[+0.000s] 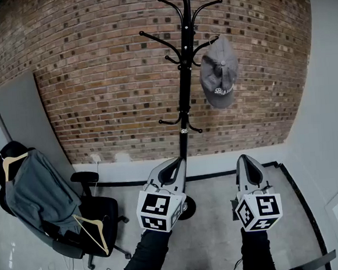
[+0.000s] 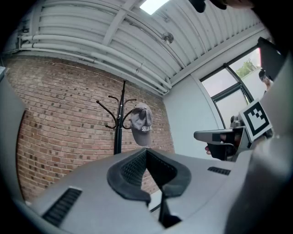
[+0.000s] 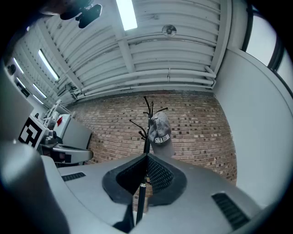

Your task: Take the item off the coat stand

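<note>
While the grey cap hangs on the coat stand, your left hand-held gripper is closed, empty. So is your right hand-held gripper.

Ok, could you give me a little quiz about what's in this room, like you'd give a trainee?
1. True or false: the grey cap lies on the office chair.
2. What stands behind the coat stand? A) brick wall B) window C) shelves
3. What do the left gripper and right gripper hold?
Key: 1 false, it hangs on one of the stand's hooks. 2 A. 3 nothing; both are shut and empty.
</note>
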A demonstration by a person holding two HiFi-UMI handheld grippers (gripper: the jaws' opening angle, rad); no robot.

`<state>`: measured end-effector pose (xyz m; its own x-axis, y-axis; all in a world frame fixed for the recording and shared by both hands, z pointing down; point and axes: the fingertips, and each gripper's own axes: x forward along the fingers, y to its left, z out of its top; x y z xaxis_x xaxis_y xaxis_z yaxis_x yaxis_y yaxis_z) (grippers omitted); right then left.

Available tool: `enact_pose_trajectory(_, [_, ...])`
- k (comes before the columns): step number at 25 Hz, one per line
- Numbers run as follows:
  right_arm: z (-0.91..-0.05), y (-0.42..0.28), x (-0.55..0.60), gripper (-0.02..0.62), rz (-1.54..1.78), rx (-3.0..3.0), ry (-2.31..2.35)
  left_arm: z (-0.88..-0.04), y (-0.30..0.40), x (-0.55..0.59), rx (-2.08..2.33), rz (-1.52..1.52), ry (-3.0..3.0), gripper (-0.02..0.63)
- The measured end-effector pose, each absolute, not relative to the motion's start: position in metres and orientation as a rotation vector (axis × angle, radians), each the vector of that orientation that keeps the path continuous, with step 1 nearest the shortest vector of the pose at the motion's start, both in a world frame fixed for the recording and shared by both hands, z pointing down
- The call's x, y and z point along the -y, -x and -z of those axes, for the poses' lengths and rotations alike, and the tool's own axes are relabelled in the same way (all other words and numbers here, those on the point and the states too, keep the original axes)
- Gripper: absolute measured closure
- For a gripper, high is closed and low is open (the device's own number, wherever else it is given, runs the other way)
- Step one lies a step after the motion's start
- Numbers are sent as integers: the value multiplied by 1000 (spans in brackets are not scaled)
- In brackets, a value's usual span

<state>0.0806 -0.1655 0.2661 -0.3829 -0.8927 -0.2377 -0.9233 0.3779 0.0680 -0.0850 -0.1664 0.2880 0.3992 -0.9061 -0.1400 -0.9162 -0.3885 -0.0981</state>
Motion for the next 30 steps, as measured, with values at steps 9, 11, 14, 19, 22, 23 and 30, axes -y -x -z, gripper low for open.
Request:
enact_pose_trajectory(9, [-277, -99, 183, 606, -277, -2527, 1595, -296, 67, 176, -1691, -80, 2460, 601])
enact_pose_trajectory(11, [-279, -100, 187, 606, -278, -2536, 1583, -299, 64, 178, -1695, -67, 2455, 601])
enact_pose_trajectory(14, [-282, -100, 193, 606, -267, -2546, 1564, -302, 61, 183, -1695, -50, 2454, 601])
enact_pose_trajectory(19, [-290, -92, 209, 606, -256, -2565, 1544, -311, 67, 200, -1708, -37, 2460, 601])
enact_pose_trajectory(22, [-297, -87, 223, 606, -258, -2572, 1558, -318, 72, 216, -1705, -34, 2473, 601])
enact_pose_trajectory(23, [-299, -85, 228, 606, -259, -2573, 1566, -321, 74, 223, -1706, -37, 2481, 601])
enact_pose_trajectory(30, [-295, -76, 271, 606, -279, -2542, 1635, -318, 89, 274, -1674, -77, 2513, 601])
